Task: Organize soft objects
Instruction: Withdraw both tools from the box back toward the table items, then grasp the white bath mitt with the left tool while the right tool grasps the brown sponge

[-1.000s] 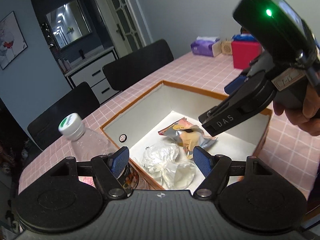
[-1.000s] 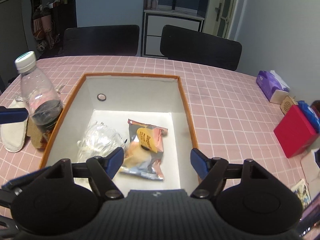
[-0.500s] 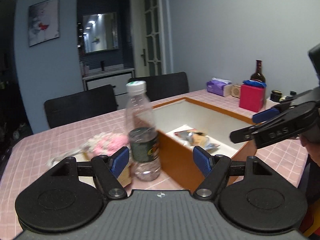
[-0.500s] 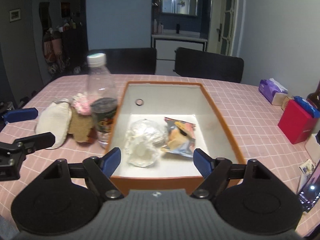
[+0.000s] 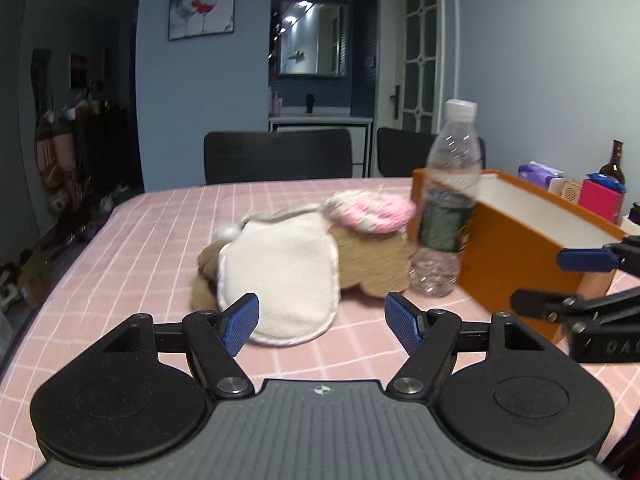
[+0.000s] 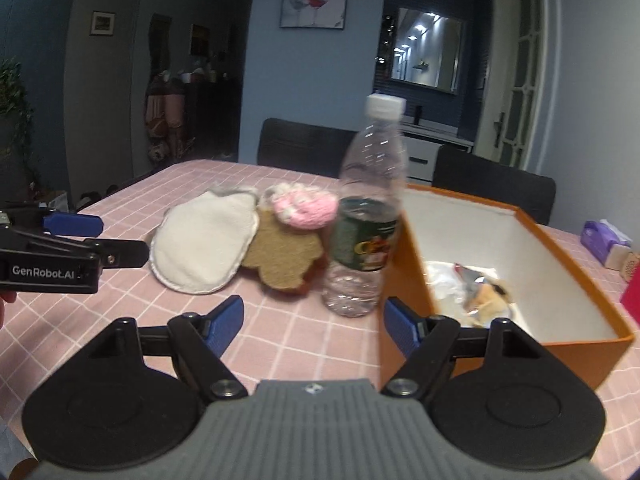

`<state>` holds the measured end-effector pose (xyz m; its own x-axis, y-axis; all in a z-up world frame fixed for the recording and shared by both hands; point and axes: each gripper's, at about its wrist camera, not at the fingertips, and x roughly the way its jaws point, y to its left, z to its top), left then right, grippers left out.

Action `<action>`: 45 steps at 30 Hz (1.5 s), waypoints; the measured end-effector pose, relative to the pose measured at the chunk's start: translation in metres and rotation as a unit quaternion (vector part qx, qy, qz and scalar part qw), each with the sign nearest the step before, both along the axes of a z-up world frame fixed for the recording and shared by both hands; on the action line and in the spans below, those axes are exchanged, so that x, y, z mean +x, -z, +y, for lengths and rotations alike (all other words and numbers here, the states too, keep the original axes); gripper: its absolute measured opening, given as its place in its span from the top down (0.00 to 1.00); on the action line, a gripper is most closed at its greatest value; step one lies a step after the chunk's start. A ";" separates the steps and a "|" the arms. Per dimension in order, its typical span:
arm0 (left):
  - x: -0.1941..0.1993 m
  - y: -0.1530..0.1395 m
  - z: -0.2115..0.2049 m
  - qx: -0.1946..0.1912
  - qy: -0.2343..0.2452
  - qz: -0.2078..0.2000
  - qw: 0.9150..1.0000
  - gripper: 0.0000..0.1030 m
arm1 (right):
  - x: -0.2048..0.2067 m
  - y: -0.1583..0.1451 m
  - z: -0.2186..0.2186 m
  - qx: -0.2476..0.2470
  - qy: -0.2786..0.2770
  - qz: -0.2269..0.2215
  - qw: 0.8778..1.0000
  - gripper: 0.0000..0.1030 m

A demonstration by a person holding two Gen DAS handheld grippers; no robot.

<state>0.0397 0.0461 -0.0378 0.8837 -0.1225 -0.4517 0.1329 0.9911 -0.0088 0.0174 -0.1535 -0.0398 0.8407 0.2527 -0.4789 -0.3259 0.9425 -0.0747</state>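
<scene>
1. A white cloth pad (image 5: pixel 280 276) lies flat on the pink checked tablecloth (image 5: pixel 140 248), just left of the other soft things and in front of the left gripper.
2. A tan felt piece (image 6: pixel 282 256) lies partly under the pad's right edge, and a pink and white knitted piece (image 6: pixel 304 205) rests on top of it.
3. A clear plastic bottle (image 6: pixel 366 216) with a white cap and a dark label stands upright just right of these, close against the left wall of the orange box (image 6: pixel 404 320); whether it touches the box I cannot tell.
4. The box is white inside and open at the top. On its floor lie a crumpled clear plastic bag (image 6: pixel 442 280) and a shiny snack packet (image 6: pixel 486 294), side by side.
5. The left gripper (image 5: pixel 322 322) is low over the tablecloth, its blue-padded jaws spread wide with nothing between them; the near edge of the white pad sits just beyond its left finger.
6. The right gripper (image 6: pixel 312 320) is likewise spread wide and empty, facing the bottle and the box's near corner.
7. At the far right of the table are a purple tissue pack (image 5: pixel 538 174), a red box (image 5: pixel 600 200) and a dark glass bottle (image 5: pixel 612 162).
8. Black chairs (image 5: pixel 278 156) stand at the far side.
</scene>
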 end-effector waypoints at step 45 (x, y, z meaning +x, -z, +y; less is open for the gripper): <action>0.019 0.019 0.060 -0.078 -0.036 0.083 0.993 1.00 | 0.049 0.046 0.045 -0.007 -0.013 0.080 0.997 0.67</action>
